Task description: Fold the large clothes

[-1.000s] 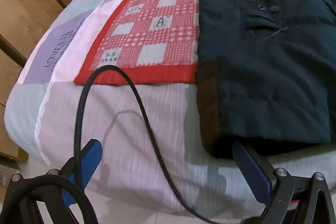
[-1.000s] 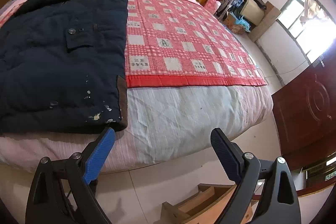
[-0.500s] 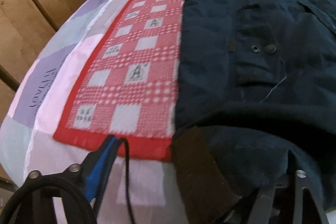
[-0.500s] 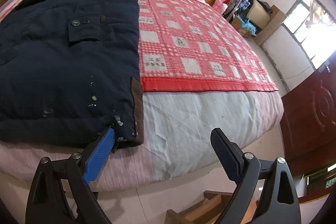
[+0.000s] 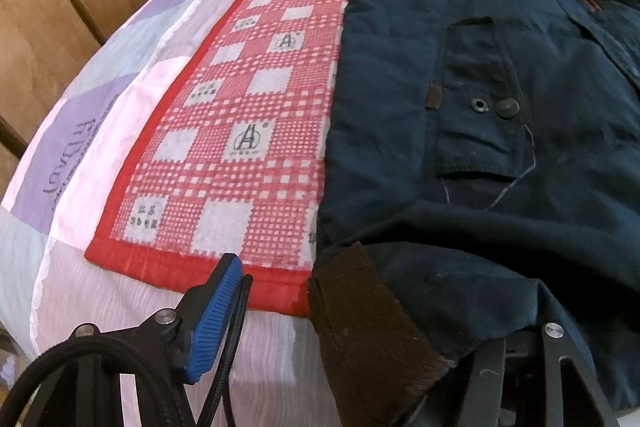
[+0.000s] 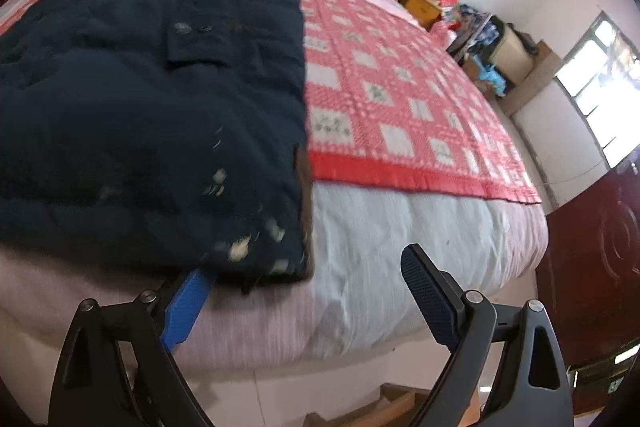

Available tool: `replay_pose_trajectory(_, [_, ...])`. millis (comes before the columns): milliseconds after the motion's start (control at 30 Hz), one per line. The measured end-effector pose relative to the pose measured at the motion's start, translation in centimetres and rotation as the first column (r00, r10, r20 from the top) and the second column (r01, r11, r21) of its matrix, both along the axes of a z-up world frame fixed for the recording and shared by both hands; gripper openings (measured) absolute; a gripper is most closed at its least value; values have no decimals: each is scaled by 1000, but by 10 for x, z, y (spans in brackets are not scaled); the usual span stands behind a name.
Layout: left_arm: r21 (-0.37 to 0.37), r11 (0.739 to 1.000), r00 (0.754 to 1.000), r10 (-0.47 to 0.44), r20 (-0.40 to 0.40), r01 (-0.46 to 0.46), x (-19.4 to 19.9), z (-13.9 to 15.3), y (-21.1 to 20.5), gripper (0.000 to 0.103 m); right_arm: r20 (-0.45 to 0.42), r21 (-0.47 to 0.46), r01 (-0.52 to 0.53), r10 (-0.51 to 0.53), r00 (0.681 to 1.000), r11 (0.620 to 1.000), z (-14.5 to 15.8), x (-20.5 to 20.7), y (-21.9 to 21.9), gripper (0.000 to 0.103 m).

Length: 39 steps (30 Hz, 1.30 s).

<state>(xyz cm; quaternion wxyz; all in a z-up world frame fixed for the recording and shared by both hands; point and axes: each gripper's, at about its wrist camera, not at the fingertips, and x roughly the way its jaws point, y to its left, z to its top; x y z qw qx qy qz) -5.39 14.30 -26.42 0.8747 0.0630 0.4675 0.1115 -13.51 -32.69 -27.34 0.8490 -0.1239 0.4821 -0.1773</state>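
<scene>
Both grippers have closed in on the dark navy padded jacket (image 5: 480, 147) filling the bed's (image 6: 380, 239) left. Left gripper (image 5: 360, 339) is closing around its brown-trimmed corner; right gripper (image 6: 304, 291) gapes wide. Bulky hem may slip free.

Left gripper (image 5: 360, 331): black metal frame with triangular cut-outs; round silver screws at the joints
Left fingers (image 5: 216, 315): one ribbed blue pad in view; the other hidden under dark cloth
Cable (image 5: 230, 343): black, braided; loops beside the blue pad
Right gripper (image 6: 308, 303): black frame, silver screws, triangular cut-outs
Right fingers (image 6: 426, 301): flat textured pads; one bright blue, one dark navy
</scene>
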Motion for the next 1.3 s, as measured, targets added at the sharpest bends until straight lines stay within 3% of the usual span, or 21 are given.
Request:
replay_pose_trajectory(100, [-8,1000,1000,10,-1,-10,0,0,5,68,55,46,152,-154,987,987,5,4,-36,94])
replay_pose_trajectory(133, [-1,1000,1000,0,-3,0,0,-1,4,68,71,117,180,-189,979,977,6,3,-48,94])
replay_pose_trajectory(200, [13,1000,1000,-16,-1,16,-2,-5,-1,64,60,129,196,-205,977,972,3,6,-50,94])
replay_pose_trajectory(233, [9,1000,1000,-20,-4,20,-2,-7,-2,57,56,119,186,-193,980,975,2,8,-45,88])
replay_pose_trajectory(267, [5,1000,1000,-28,-12,28,-2,-12,-5,52,49,123,152,-159,986,981,0,11,-38,73])
replay_pose_trajectory(300, [2,999,999,-35,-21,35,-1,-16,-7,43,28,135,111,-116,993,985,-4,16,-30,64])
replay_pose_trajectory(367, [0,1000,999,-31,-25,31,-3,-21,-7,36,-16,153,42,-40,999,987,-11,28,-19,27])
replay_pose_trajectory(400, [-8,1000,999,-27,-20,27,-4,-21,-5,31,-19,165,33,-30,999,986,-12,30,-20,22])
replay_pose_trajectory(500, [-32,999,1000,-17,-7,17,-11,-19,3,20,-9,253,77,-78,997,964,-7,31,-35,19])
replay_pose_trajectory(633, [-33,998,999,-48,19,48,-21,-2,4,14,4,265,83,-88,996,961,6,26,-34,17])
replay_pose_trajectory(967, [-31,995,993,-94,76,96,-39,39,5,13,72,256,40,-60,996,966,61,17,-25,16])
replay_pose_trajectory(1300, [-45,990,990,-132,39,134,-57,69,-1,13,65,251,-9,-8,998,968,118,3,-26,16])
